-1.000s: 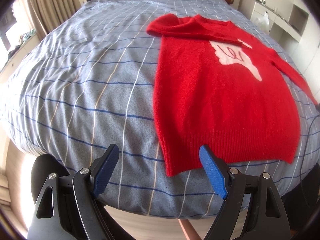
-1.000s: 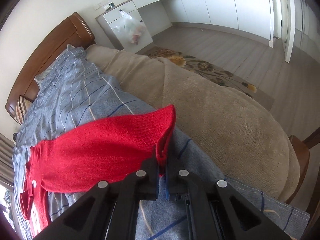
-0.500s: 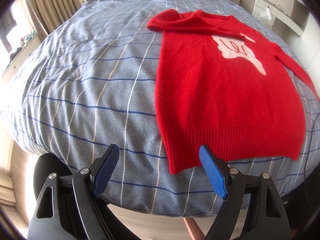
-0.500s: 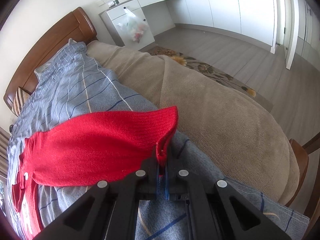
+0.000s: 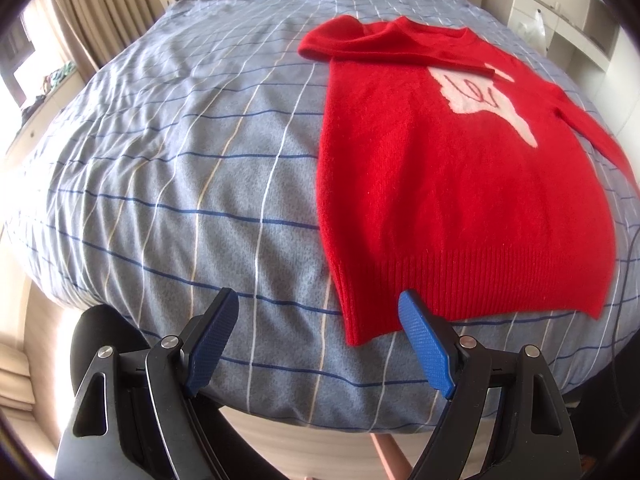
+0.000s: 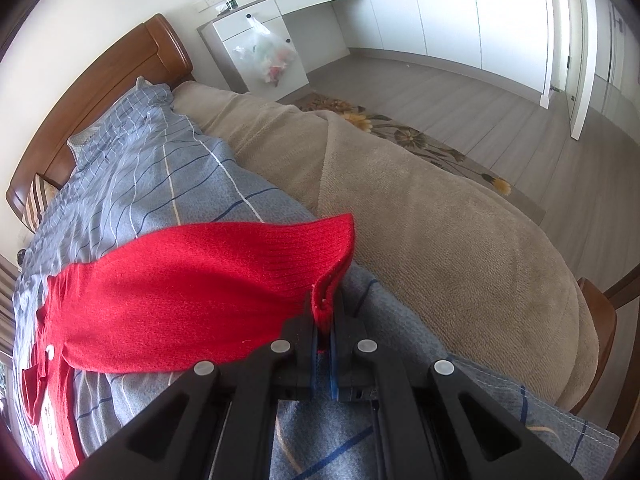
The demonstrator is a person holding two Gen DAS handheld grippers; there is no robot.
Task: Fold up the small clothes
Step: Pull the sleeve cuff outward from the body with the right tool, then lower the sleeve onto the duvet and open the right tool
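One bed (image 5: 168, 184) fills both your views, covered by a blue checked duvet (image 5: 224, 152); beyond your right jaws a tan blanket (image 6: 440, 232) lies along the duvet's far edge. A wooden headboard (image 6: 120, 76) stands far ahead of the right jaws, up and to their left.

One red sweater (image 5: 448, 184) lies flat on the duvet, ahead of your left jaws and off to their right. A pale motif (image 5: 484, 100) shows on its chest. Its far sleeve (image 5: 384, 46) is folded across the top; the other sleeve (image 5: 592, 128) trails off to the right. The ribbed hem (image 5: 460, 280) is the nearest part to you, and its left corner sits just ahead of the gap between the left jaws, nearer the right-hand pad.

Your left gripper (image 5: 320, 320) stands wide apart, blue pads (image 5: 424, 344) bare, nothing between them, above the duvet's near edge.

Your right gripper (image 6: 324, 320) is closed tight on the sweater's other hem corner (image 6: 328, 292); the red knit is pinched between the jaws and lifted into a peak, and the fabric runs away from them to the left.

A white cabinet (image 6: 256, 44) with a plastic bag (image 6: 268, 56) hung on it stands well past the right jaws.
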